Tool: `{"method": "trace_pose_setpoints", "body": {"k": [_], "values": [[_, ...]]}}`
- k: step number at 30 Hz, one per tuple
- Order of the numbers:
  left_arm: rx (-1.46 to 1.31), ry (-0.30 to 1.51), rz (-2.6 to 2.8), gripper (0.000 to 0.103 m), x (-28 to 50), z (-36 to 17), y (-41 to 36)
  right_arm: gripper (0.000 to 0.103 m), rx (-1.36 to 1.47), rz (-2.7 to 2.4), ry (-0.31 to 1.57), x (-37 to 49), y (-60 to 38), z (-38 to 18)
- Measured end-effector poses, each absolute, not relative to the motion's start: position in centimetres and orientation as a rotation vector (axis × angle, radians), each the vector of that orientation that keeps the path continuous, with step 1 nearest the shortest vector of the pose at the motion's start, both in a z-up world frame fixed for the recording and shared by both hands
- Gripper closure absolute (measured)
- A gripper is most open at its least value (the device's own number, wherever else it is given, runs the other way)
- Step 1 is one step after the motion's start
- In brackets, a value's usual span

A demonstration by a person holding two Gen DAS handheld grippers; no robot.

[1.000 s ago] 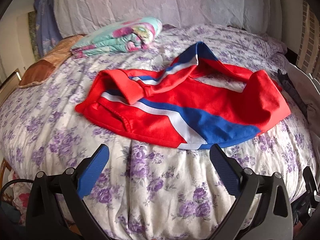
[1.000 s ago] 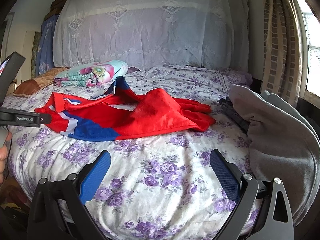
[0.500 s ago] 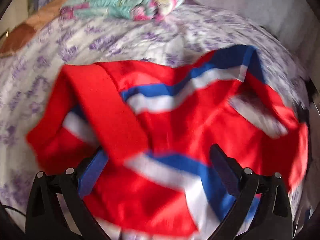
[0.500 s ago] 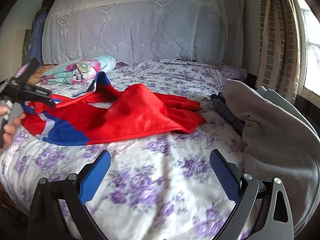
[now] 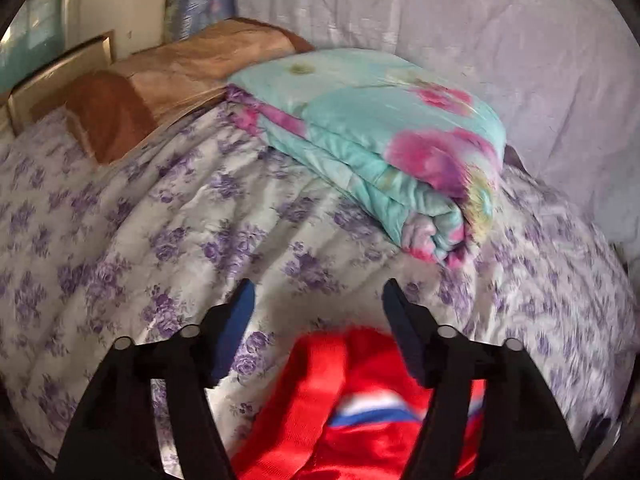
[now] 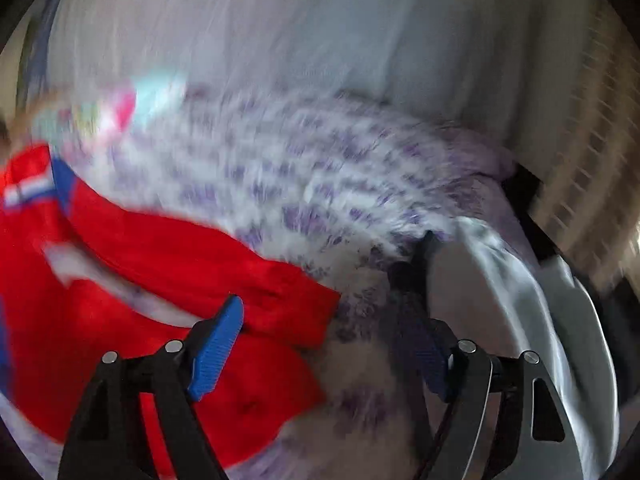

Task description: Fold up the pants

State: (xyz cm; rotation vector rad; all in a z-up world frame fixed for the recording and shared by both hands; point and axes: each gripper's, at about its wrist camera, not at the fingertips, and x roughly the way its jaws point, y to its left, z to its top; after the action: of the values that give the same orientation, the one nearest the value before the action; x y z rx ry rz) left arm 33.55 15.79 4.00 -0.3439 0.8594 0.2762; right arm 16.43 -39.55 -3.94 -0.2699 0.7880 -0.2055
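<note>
On the floral bedspread (image 5: 168, 216), both half-closed, empty grippers, left gripper (image 5: 318, 308) and right gripper (image 6: 326, 332), have swept in over the red pants (image 6: 168, 276); grasping looks imminent.

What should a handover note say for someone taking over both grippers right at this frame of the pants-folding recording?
Left gripper: open, holding nothing, over the upper edge of the red pants; bare floral bedspread lies ahead of it.
Right gripper: open, empty, at the pants' right edge; this view is heavily blurred.
Pants lie rumpled on the bedspread, with no neat fold visible.
A folded teal quilt and a grey garment also lie on the bed.
Done: nothing visibly.
Left: grasp, flatten, fold.
</note>
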Motion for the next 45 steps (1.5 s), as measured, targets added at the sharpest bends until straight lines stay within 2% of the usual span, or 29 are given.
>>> {"method": "trace_pose_setpoints", "body": {"k": [2, 4, 5, 6, 7, 8, 13, 16, 17, 18, 19, 20, 23, 25, 26, 27, 30, 35, 37, 38, 39, 40, 41, 45], "values": [[-0.238, 0.868, 0.239, 0.021, 32.5, 3.6, 13.7, 0.022, -0.365, -0.152, 0.840, 18.2, -38.6, -6.1], [-0.138, 0.887, 0.181, 0.017, 31.1, 2.6, 11.0, 0.023, -0.467, -0.102, 0.851, 19.2, -37.2, -7.6], [-0.115, 0.902, 0.146, 0.017, 30.4, 1.9, 10.0, 0.027, -0.513, -0.090, 0.861, 19.6, -36.7, -8.2], [-0.091, 0.925, 0.108, 0.017, 29.5, 1.0, 9.1, 0.062, -0.542, -0.086, 0.886, 20.2, -36.4, -8.7], [-0.074, 0.946, 0.083, 0.017, 29.1, 0.2, 8.3, 0.088, -0.507, -0.029, 0.951, 21.3, -36.5, -9.0], [-0.058, 0.965, 0.063, 0.017, 28.8, -0.5, 7.7, 0.092, -0.470, -0.023, 0.975, 22.0, -36.6, -8.6], [0.019, 0.984, 0.062, 0.017, 28.2, -3.0, 6.6, 0.092, -0.308, 0.012, 0.944, 25.9, -37.9, -1.7], [0.008, 0.981, 0.104, 0.017, 28.8, -3.5, 7.8, 0.084, -0.303, -0.087, 0.970, 31.4, -39.1, -0.2], [-0.014, 0.978, 0.128, 0.017, 29.1, -3.5, 8.4, 0.074, -0.357, -0.168, 0.957, 33.4, -39.4, -0.8], [-0.029, 0.976, 0.141, 0.017, 29.2, -3.5, 8.8, 0.059, -0.412, -0.223, 0.952, 34.5, -39.6, -1.7], [-0.046, 0.973, 0.155, 0.017, 29.2, -3.4, 9.3, 0.053, -0.501, -0.303, 0.959, 35.8, -39.5, -3.1], [-0.062, 0.969, 0.167, 0.017, 29.1, -3.2, 9.8, 0.048, -0.539, -0.332, 0.966, 36.2, -39.6, -3.9], [-0.097, 0.952, 0.161, 0.016, 27.7, -2.4, 11.1, 0.047, -0.462, -0.365, 0.907, 34.4, -40.3, -3.5], [-0.085, 0.946, 0.164, 0.016, 26.5, -1.9, 11.9, 0.038, -0.369, -0.396, 0.840, 31.6, -41.7, -2.2], [-0.084, 0.948, 0.155, 0.016, 26.0, -1.7, 12.2, 0.028, -0.329, -0.394, 0.825, 30.2, -42.4, -1.8], [-0.090, 0.947, 0.142, 0.015, 25.2, -1.6, 12.5, 0.024, -0.299, -0.382, 0.823, 28.9, -43.0, -1.7], [-0.107, 0.944, 0.114, 0.013, 23.2, -1.4, 12.9, 0.023, -0.175, -0.306, 0.879, 27.0, -45.4, -2.5], [-0.104, 0.968, 0.066, 0.013, 20.8, -2.9, 11.7, 0.023, 0.299, -0.169, 0.939, 28.8, -49.3, -6.0], [-0.095, 0.991, 0.054, 0.013, 20.1, -3.8, 11.0, 0.025, 0.398, -0.129, 0.973, 30.7, -48.9, -8.9], [-0.089, 0.996, 0.056, 0.013, 19.9, -4.2, 10.9, 0.036, 0.424, -0.113, 0.995, 31.6, -48.3, -10.2], [-0.080, 0.999, 0.074, 0.013, 19.8, -4.6, 10.7, 0.052, 0.426, -0.112, 1.013, 32.3, -47.6, -11.1], [-0.077, 1.002, 0.087, 0.013, 19.7, -4.9, 10.8, 0.066, 0.391, -0.131, 0.964, 32.7, -46.6, -10.9], [-0.081, 1.006, 0.096, 0.013, 19.6, -5.2, 10.9, 0.092, 0.411, -0.097, 0.920, 32.8, -46.2, -10.2], [-0.075, 1.004, 0.116, 0.011, 19.4, -5.7, 11.4, 0.093, 0.342, -0.055, 0.690, 30.1, -43.9, -1.9]]}}
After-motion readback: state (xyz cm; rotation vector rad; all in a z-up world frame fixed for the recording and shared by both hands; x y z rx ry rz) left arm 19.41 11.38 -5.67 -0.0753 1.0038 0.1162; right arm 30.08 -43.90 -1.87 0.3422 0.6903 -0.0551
